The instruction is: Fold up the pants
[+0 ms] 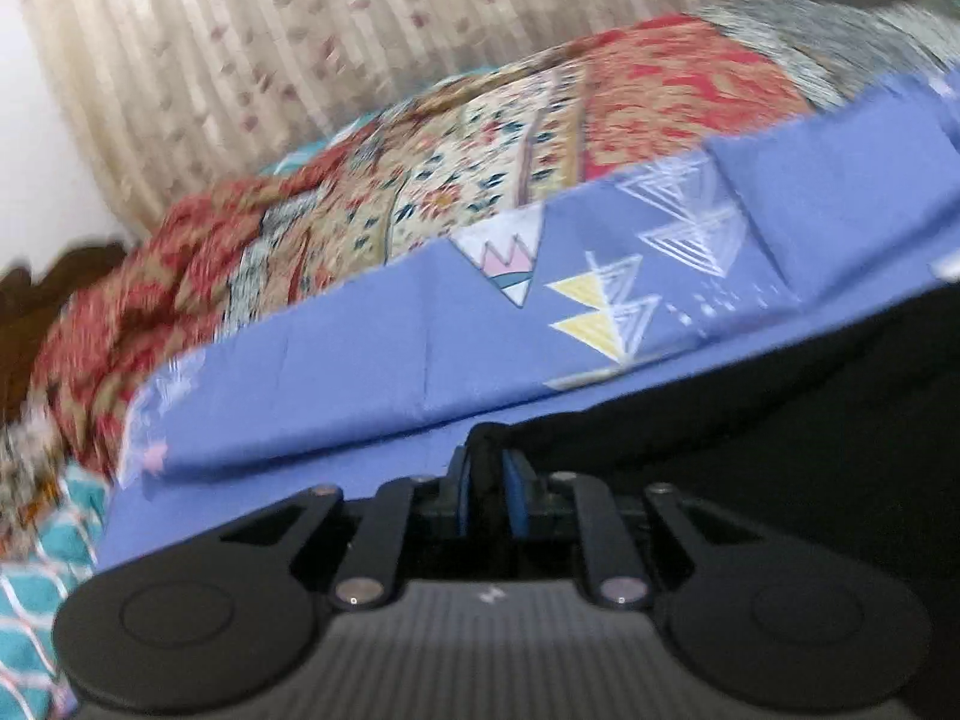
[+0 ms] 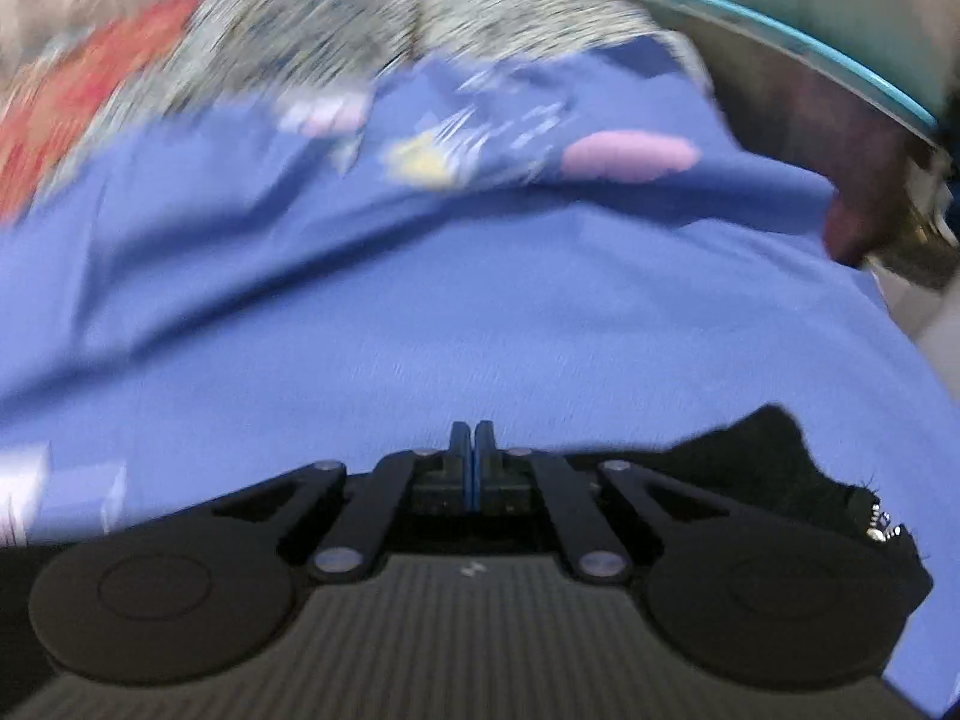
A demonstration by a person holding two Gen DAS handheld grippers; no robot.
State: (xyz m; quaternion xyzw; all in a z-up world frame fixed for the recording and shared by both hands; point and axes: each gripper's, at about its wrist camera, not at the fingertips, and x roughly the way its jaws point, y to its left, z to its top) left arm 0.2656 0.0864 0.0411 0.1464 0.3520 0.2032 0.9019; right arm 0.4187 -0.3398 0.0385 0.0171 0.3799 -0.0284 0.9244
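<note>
While the left gripper (image 1: 487, 468) is pinching the black pants (image 1: 780, 408) low in frame, the right gripper (image 2: 473, 444) is hovering with jaws together, empty; it probably needs to reopen over the bed (image 2: 420, 312).

pants (image 1: 780, 420): matt black cloth | sheet (image 2: 420, 312): smooth blue cloth | fingers (image 1: 515, 498): matt plastic

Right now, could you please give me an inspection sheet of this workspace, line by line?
Surface: blue sheet with triangle prints, creased.
Job's things: black pants on the sheet; zipper shows at the right tool's side.
Clutter: red patterned quilt bunched behind.
Grippers: left tool pinches a pants edge; right tool is shut, nothing visible between the pads.
Cables: nothing seen.
Surroundings: striped curtain; teal checked cloth at the sheet's edge; the right view is blurred.
</note>
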